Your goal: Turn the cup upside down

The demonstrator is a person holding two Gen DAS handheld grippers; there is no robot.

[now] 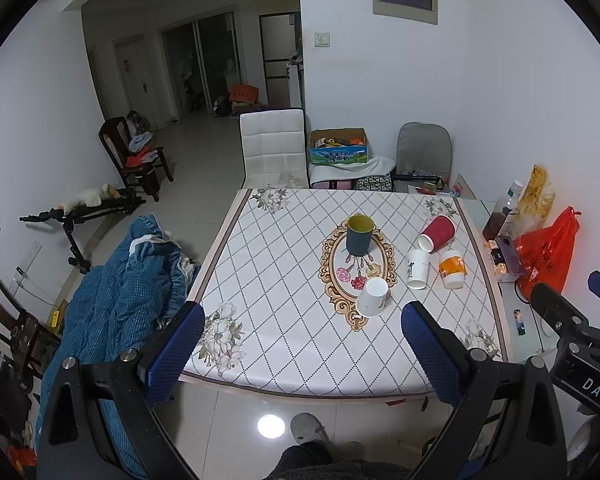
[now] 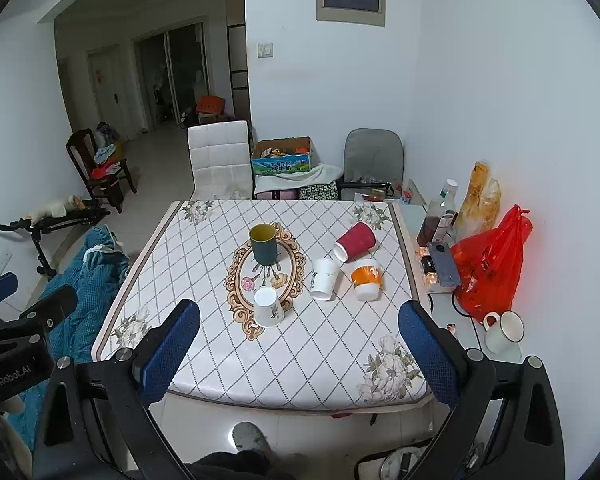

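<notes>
Five cups on the patterned counter

A dark green plastic cup with a yellow inside (image 1: 359, 236) (image 2: 263, 243) stood upright at the centre; a red paper cup (image 1: 437, 233) (image 2: 355, 241) lay tipped; three paper cups, plain white (image 1: 373, 297) (image 2: 267, 307), white with black print (image 1: 417, 269) (image 2: 324, 279) and orange-banded (image 1: 452, 269) (image 2: 366, 279), stood upside down.

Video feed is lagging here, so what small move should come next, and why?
Probably bring the left tongs forward over the table toward the upright green cup. It is the only cup standing mouth up; the three white paper cups look already inverted and the red cup lies on its side. Both tongs hang open and empty, short of the table.
</notes>
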